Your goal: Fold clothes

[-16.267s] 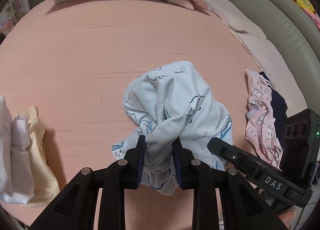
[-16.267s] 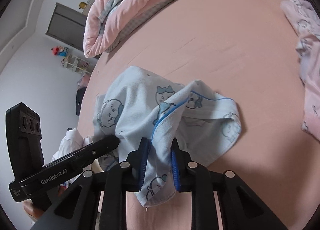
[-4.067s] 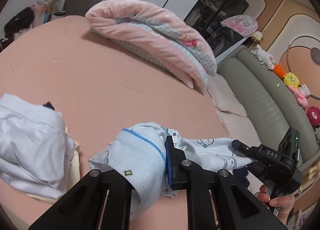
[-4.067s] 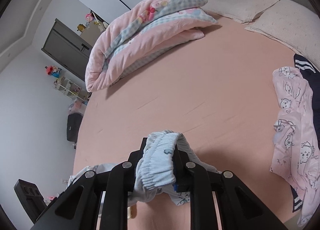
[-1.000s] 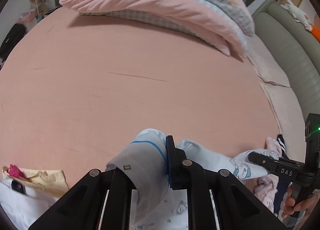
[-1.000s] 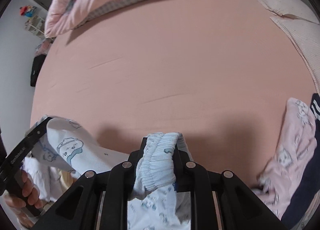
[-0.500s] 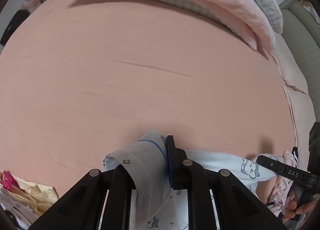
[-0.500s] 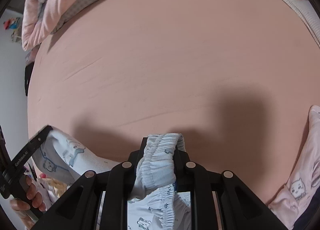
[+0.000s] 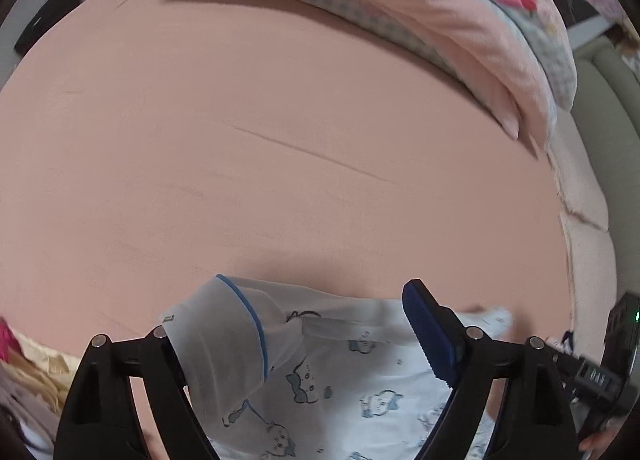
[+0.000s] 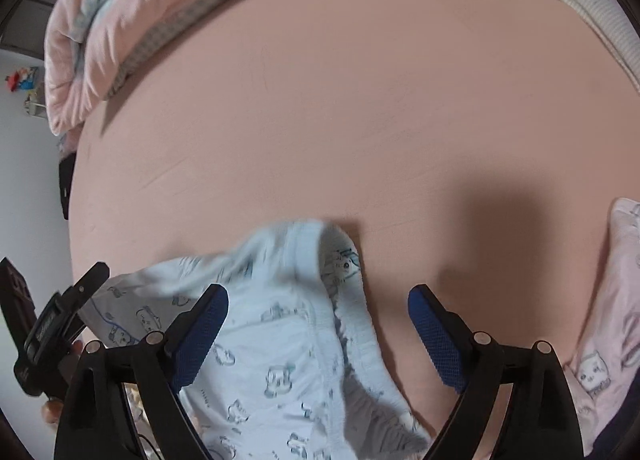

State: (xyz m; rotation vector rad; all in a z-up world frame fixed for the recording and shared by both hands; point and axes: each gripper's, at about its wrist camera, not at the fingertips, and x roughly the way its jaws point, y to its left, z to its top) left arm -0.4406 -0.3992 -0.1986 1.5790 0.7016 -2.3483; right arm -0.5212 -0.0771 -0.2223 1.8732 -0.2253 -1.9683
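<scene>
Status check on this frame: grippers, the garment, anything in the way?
Left gripper open, right gripper open. Light blue printed garment lies released on the pink bed sheet. Pink garment at right, apart.

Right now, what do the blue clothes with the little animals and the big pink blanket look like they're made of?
The blue clothes look like soft cotton knit: matte, thin, crumpling easily, with a gathered stretchy edge. The pink blanket looks like plush fleece: thick, puffy folds, a fuzzy surface. Both are guesses from looks alone.

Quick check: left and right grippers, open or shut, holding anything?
Left gripper: open; light blue printed cotton garment draped over one finger.
Right gripper: open, holding nothing.
</scene>
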